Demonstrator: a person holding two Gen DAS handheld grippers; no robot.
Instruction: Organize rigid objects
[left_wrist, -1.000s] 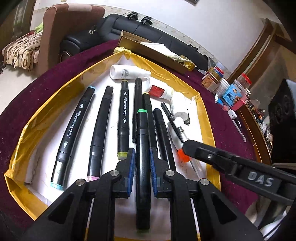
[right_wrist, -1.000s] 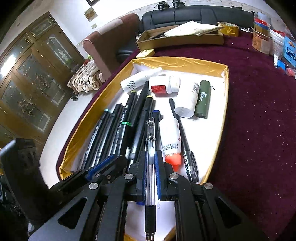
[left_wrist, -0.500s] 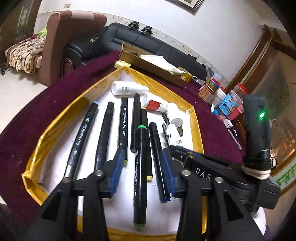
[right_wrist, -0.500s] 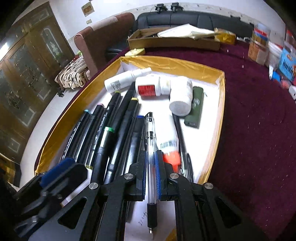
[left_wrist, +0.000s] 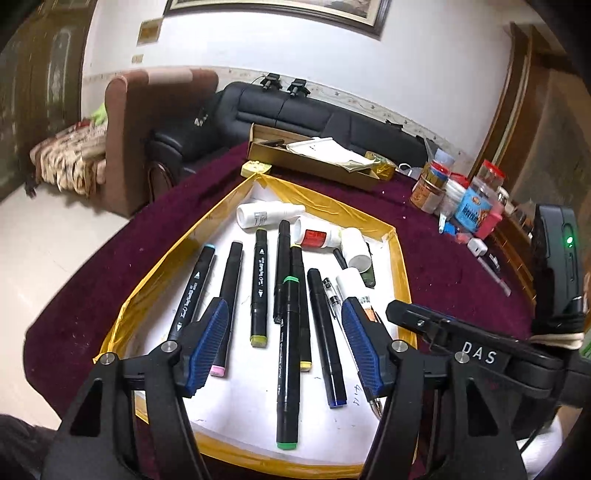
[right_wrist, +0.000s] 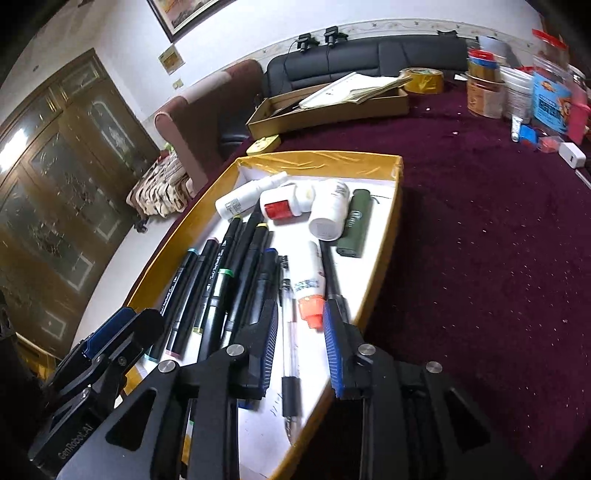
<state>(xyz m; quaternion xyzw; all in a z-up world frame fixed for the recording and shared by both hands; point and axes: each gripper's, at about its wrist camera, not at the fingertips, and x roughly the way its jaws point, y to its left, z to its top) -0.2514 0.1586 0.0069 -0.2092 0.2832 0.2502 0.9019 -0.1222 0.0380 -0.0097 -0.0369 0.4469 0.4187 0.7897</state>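
Left gripper (left_wrist: 286, 347) hangs spread over the green-capped black marker (left_wrist: 288, 363) mid-tray in the gold-rimmed white tray (left_wrist: 400, 266), right gripper (right_wrist: 300, 347) spread over the clear plastic pen (right_wrist: 289, 332) — both let go a second ago, so lift straight off without nudging them.

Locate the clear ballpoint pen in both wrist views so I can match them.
Left wrist: clear pen lies right of centre in the tray, between the blue-capped marker and the left gripper's right blue pad.
Right wrist: clear pen lies low centre, between the open right gripper's pads.
Shared landmark: orange-capped glue bottle just right of it.
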